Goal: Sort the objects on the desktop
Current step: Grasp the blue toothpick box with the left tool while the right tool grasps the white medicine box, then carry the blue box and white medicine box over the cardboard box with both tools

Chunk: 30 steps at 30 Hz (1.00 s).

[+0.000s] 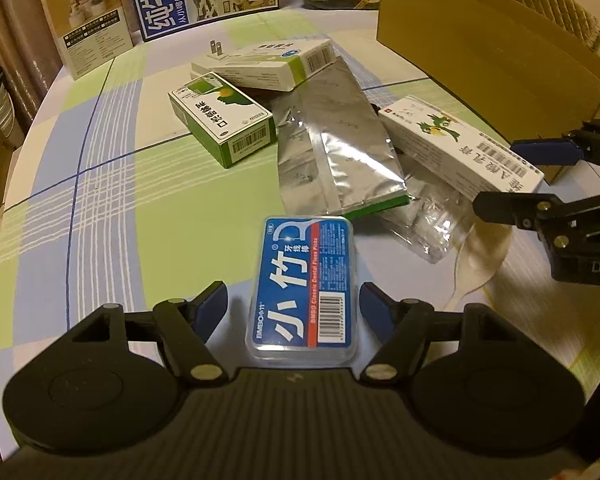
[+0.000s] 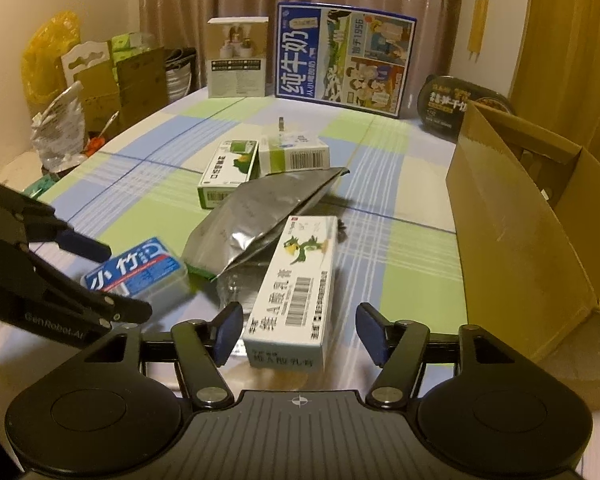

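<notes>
Fingers of the left gripper (image 1: 294, 312) stood apart on either side of the blue floss-pick case (image 1: 303, 288) in the left wrist view, with a clear gap between each blue pad and the case, so nothing was gripped. The case lay flat on the checked tablecloth (image 1: 108, 184), just in front of the silver foil pouch (image 1: 332, 136). Beyond the pouch lay a green-and-white box (image 1: 224, 118) and a flat white box (image 1: 268, 64) partly over it. At the right edge the right gripper (image 1: 512, 178) reached in, its 2 fingers apart around the near end of the long white ointment box (image 1: 460, 142). A cardboard carton (image 1: 488, 40) stood at the table's far right.

Seen from the right wrist view, the right gripper (image 2: 298, 330) straddled the ointment box (image 2: 296, 284), whose far end rested on the foil pouch (image 2: 260, 220). The left pad sat close to the box's side, and contact could not be told; the right pad stood clearly apart, so the box was not clamped. The left gripper (image 2: 118, 280) showed at the left, fingers spread over the floss-pick case (image 2: 136, 272). The open carton (image 2: 512, 216) stood to the right, and a milk carton (image 2: 344, 60) stood upright at the back.
</notes>
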Motion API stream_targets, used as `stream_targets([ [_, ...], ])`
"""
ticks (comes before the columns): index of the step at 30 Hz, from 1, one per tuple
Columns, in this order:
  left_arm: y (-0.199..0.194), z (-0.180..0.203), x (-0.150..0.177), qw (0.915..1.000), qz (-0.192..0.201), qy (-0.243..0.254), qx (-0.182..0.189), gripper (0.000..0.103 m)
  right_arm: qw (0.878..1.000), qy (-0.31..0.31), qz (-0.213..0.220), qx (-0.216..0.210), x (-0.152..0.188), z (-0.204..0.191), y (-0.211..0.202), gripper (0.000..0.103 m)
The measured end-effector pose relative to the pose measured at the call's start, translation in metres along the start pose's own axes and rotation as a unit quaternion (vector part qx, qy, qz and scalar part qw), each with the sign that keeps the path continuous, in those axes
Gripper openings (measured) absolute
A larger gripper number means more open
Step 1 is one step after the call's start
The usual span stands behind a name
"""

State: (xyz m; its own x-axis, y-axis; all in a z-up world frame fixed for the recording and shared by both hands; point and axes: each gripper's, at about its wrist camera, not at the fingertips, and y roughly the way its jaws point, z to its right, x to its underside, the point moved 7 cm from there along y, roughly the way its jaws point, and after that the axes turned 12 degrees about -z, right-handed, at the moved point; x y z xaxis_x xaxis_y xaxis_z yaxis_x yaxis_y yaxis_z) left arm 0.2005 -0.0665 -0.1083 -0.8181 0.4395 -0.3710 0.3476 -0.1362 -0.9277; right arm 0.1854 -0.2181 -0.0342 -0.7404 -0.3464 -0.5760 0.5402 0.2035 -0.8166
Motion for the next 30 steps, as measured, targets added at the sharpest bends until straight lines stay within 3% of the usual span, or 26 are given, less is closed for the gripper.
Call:
stream_targets([
  [3, 0.002, 0.0, -0.001, 1.0, -0.003, -0.002, 0.001, 0.053, 1.0, 0.0, 0.002, -0.001, -0.004, 0.0, 0.002, 0.061],
  [17, 0.001, 0.001, -0.005, 1.0, 0.008, -0.001, -0.002, 0.053, 1.0, -0.014, -0.008, 0.022, -0.014, -0.004, 0.02, 0.059],
  [22, 0.002, 0.002, -0.005, 1.0, 0.002, 0.001, -0.003, 0.053, 1.0, -0.006, -0.016, 0.017, -0.013, -0.001, 0.025, 0.039],
  [30, 0.006, 0.002, -0.001, 1.0, -0.005, -0.004, 0.003, 0.053, 1.0, 0.013, -0.015, 0.011, -0.015, 0.002, 0.021, 0.036],
])
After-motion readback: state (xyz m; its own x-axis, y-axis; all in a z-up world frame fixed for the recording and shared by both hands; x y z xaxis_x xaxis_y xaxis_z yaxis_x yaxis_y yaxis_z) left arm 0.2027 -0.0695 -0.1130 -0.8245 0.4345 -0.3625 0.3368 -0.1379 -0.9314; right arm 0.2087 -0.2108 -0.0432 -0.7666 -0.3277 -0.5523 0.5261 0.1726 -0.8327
